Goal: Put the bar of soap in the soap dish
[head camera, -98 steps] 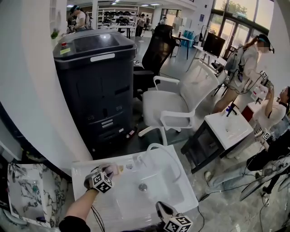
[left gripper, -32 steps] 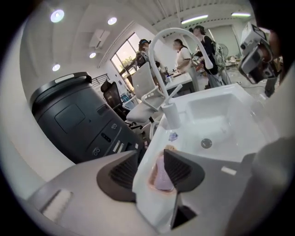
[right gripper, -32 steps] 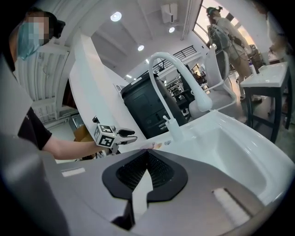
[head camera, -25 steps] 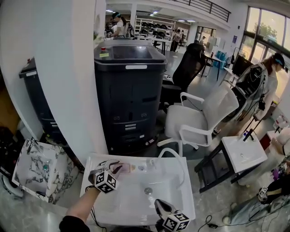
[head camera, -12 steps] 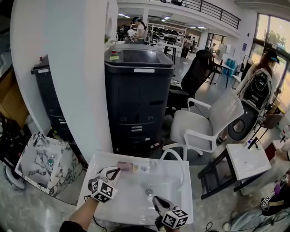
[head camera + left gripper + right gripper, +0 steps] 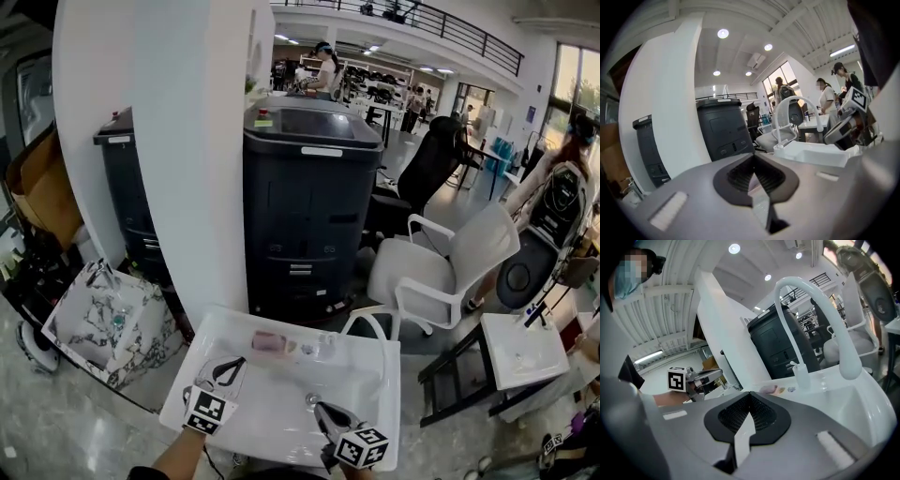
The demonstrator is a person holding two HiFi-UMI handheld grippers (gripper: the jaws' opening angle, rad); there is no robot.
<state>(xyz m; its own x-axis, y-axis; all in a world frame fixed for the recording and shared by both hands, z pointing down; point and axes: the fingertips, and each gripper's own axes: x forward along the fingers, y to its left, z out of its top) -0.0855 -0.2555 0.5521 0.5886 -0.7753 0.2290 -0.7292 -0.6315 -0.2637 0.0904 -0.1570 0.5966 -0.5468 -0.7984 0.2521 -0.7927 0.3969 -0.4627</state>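
Left claw (image 6: 223, 367) just snapped shut, empty, hovering level over the sink (image 6: 267, 405); right claw (image 6: 325, 415) shut too, open office around

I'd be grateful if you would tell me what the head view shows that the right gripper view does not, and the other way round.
Only the head view: the marbled basin on the floor at left, and the drain at the bottom of the white sink. Only the right gripper view: a close look at the right gripper, its jaws shut with nothing between them. Both: the sink, its arched faucet, the pink soap on the back ledge, the left gripper and the dark machine behind.
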